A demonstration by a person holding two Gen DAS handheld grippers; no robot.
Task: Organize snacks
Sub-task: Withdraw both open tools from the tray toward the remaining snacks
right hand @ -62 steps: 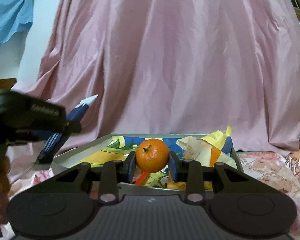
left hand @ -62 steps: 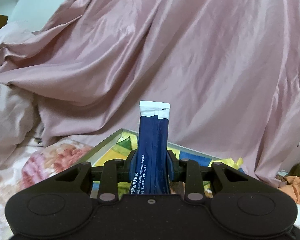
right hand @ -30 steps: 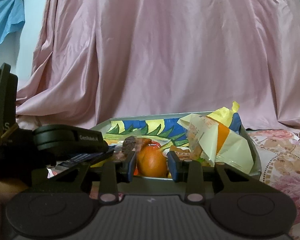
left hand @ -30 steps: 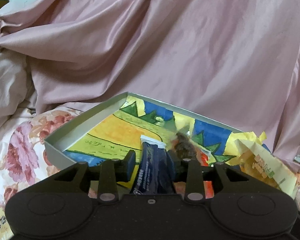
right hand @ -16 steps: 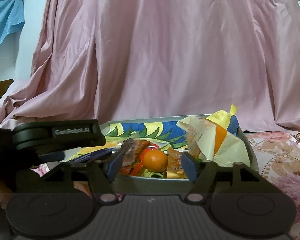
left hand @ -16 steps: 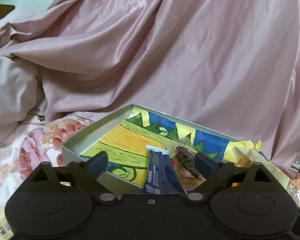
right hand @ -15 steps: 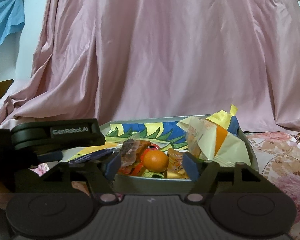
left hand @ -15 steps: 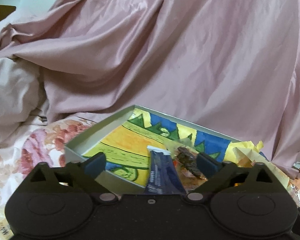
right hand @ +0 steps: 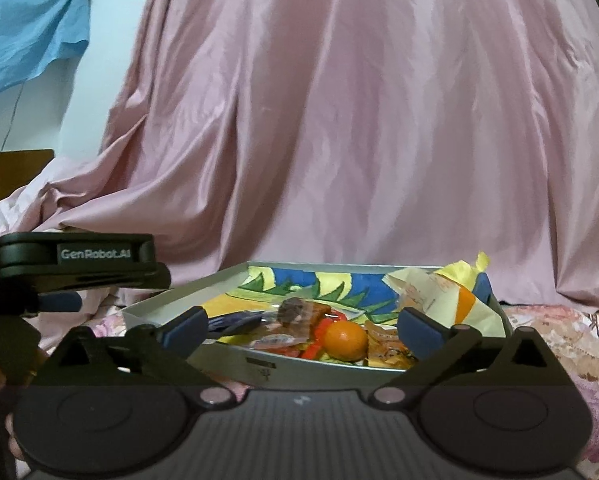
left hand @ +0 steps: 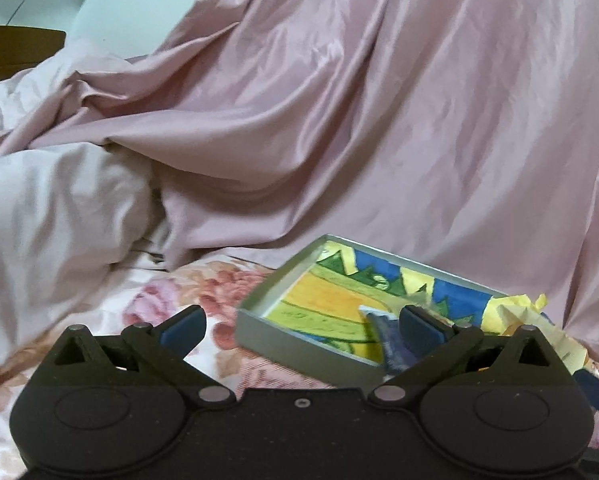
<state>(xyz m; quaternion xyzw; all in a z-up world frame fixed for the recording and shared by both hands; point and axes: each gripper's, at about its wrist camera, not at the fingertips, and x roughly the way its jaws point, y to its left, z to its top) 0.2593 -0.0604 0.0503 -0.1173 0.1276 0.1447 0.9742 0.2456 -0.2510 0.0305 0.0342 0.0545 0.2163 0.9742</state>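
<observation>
Two grippers, both opening wide and empty. Left gripper [left hand: 301, 326]: jaws spreading, nothing between the pads, low over floral cloth [left hand: 171, 296] just left of the tray [left hand: 299, 346]. Blue packet [left hand: 391, 344] flat in the tray, near end over the front wall, just inside the right finger. Right gripper [right hand: 301, 330]: jaws spreading too, nothing gripped, level before the tray's front wall. Orange [right hand: 345, 340] in the tray among wrappers [right hand: 299, 314], free of both pads. Yellow bag [right hand: 443, 300] against the tray's right wall.

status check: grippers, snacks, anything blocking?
Left gripper and right gripper opening, empty. Orange and blue packet lie in tray. Nothing blocking.
</observation>
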